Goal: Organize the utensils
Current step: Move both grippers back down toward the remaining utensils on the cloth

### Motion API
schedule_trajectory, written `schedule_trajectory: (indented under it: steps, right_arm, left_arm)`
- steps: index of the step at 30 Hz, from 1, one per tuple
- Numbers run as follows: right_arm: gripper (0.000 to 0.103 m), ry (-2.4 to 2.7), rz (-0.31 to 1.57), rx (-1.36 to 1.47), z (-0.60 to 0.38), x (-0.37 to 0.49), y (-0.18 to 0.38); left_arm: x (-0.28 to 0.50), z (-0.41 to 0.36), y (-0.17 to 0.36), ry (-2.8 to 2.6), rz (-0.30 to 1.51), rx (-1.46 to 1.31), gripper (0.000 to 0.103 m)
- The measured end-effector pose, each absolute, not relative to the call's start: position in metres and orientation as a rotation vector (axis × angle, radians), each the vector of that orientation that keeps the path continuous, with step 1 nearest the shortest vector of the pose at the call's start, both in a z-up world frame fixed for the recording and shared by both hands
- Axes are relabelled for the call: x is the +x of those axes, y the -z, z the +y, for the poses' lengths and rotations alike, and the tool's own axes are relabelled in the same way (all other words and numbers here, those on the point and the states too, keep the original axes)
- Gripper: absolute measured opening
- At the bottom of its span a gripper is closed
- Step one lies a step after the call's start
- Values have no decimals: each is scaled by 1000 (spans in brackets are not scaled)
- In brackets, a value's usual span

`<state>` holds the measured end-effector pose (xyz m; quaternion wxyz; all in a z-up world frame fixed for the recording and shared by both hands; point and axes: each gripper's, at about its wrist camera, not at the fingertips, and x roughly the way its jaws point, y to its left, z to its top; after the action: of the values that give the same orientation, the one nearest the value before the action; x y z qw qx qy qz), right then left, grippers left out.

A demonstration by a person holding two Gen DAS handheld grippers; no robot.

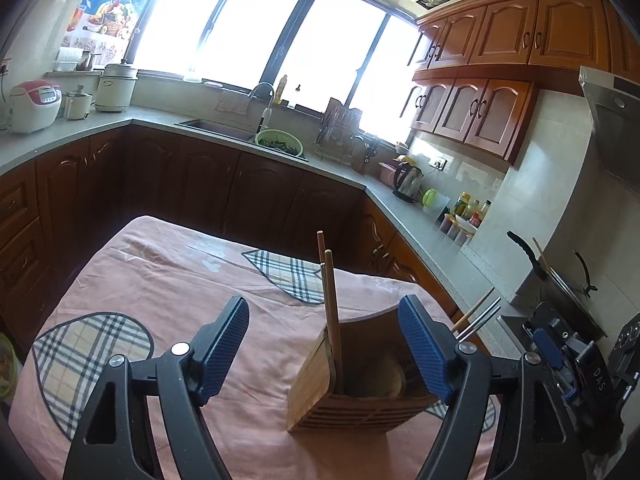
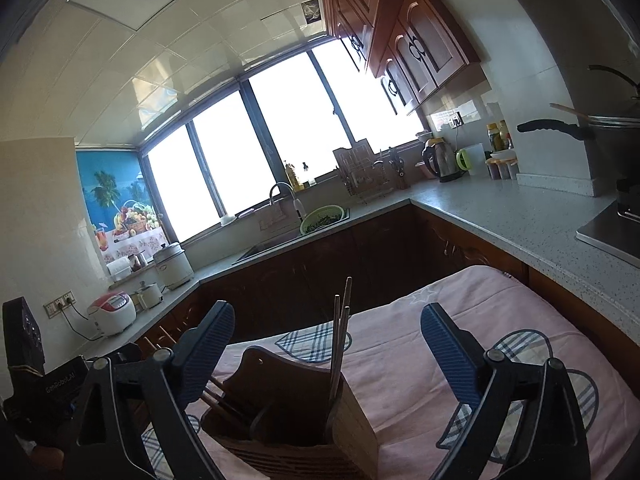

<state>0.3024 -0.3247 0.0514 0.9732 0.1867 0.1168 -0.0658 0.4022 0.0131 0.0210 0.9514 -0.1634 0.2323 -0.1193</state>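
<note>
A wooden utensil holder (image 1: 352, 404) stands on the pink cloth (image 1: 168, 292), with brown chopsticks (image 1: 331, 312) upright in its left compartment and more chopsticks (image 1: 476, 318) sticking out at its right. My left gripper (image 1: 340, 348) is open and empty, its right finger beside the holder. In the right wrist view the holder (image 2: 304, 416) sits low between the fingers with chopsticks (image 2: 340, 336) upright in it. My right gripper (image 2: 332, 356) is open and empty above it. The right gripper's body also shows in the left wrist view (image 1: 560, 356).
The pink cloth with plaid patches (image 2: 500, 320) covers the table. A grey counter (image 1: 404, 208) runs around the room with a sink (image 1: 216, 128), green colander (image 1: 279, 142), kettle (image 1: 408, 180), rice cookers (image 1: 34, 106) and a pan (image 2: 600, 128) on the stove.
</note>
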Motion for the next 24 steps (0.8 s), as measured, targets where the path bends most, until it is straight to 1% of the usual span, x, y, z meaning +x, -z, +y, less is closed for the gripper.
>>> schedule_trajectory:
  steps: [3, 14, 24]
  right_arm:
    - [97, 120, 243, 381, -322, 288, -54]
    - [98, 103, 332, 399, -313, 231, -42]
    - [98, 107, 415, 416, -299, 189, -23]
  left_arm:
    - [385, 15, -18, 213, 499, -315, 89]
    - [323, 24, -17, 205, 627, -296, 89]
    - [273, 26, -22, 173, 673, -261, 89]
